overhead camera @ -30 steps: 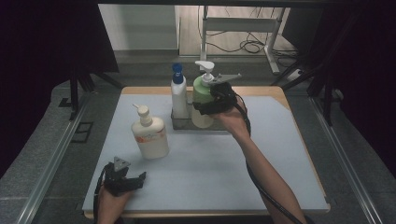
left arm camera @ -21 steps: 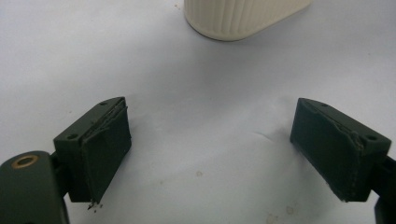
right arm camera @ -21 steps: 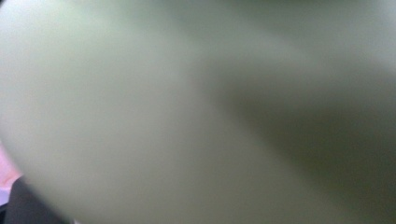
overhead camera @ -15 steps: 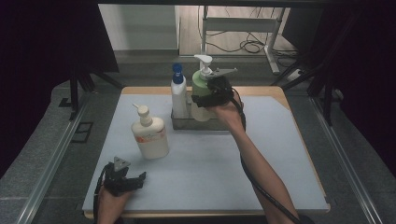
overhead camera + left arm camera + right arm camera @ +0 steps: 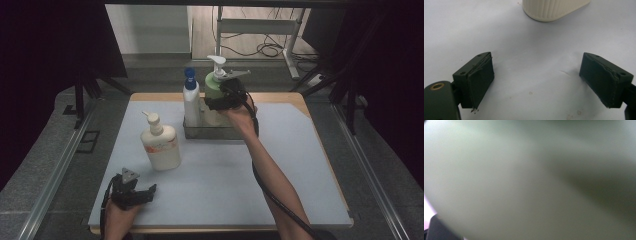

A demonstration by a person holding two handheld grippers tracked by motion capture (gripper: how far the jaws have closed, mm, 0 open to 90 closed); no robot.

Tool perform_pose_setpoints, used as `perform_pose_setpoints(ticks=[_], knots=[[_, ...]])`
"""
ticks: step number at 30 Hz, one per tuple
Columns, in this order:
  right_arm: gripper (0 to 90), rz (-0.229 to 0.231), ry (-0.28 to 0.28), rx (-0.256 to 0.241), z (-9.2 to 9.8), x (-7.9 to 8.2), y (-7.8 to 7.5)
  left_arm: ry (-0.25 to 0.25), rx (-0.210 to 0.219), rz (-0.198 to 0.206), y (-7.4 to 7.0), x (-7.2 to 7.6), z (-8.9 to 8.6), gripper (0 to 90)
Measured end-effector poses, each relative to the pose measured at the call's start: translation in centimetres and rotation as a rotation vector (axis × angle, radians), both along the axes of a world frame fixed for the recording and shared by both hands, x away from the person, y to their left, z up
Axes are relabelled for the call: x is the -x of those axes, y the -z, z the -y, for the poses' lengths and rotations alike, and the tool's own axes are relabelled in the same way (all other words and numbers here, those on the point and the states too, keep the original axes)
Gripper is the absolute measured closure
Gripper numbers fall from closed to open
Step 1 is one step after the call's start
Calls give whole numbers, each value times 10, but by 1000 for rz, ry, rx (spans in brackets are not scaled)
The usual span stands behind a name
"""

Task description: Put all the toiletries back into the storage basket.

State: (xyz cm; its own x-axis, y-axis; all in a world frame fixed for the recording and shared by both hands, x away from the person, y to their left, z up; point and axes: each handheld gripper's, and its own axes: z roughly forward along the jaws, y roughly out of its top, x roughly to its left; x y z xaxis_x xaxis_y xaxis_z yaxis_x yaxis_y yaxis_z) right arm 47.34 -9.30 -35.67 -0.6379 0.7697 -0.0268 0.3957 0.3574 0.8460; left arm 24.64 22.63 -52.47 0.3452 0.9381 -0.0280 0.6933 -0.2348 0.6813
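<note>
Right gripper (image 5: 220, 102) pinching green pump bottle (image 5: 214, 87) at tray (image 5: 210, 132), upper centre; left gripper (image 5: 536, 80) spread, idle; next we judge seat, release.

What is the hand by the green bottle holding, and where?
The right gripper clasps the green pump bottle around its body, below the pump. The left gripper holds nothing; its jaws are open.

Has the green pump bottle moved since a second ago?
Yes. The green pump bottle with the white pump sits slightly left, closer to the white bottle with the blue cap, upright in the grey metal tray, right gripper on it.
</note>
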Motion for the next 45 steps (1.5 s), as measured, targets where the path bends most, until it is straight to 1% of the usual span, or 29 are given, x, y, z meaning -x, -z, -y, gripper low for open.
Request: perform_pose_setpoints(ticks=[10,14,18,29,37,45], knots=[[125,-3,7,10,-4,-9,13,0,1,-1,0,0,0,119],[125,-15,6,24,-6,-12,19,0,1,-1,0,0,0,119],[125,-32,8,27,-7,-13,24,0,2,-1,0,0,0,119],[125,-60,-2,48,-8,-16,35,2,-2,-4,0,0,0,120],[125,-87,-10,58,-11,-17,47,2,-1,-3,0,0,0,119],[126,-109,-12,64,-11,-18,52,3,-3,-4,0,0,0,119]])
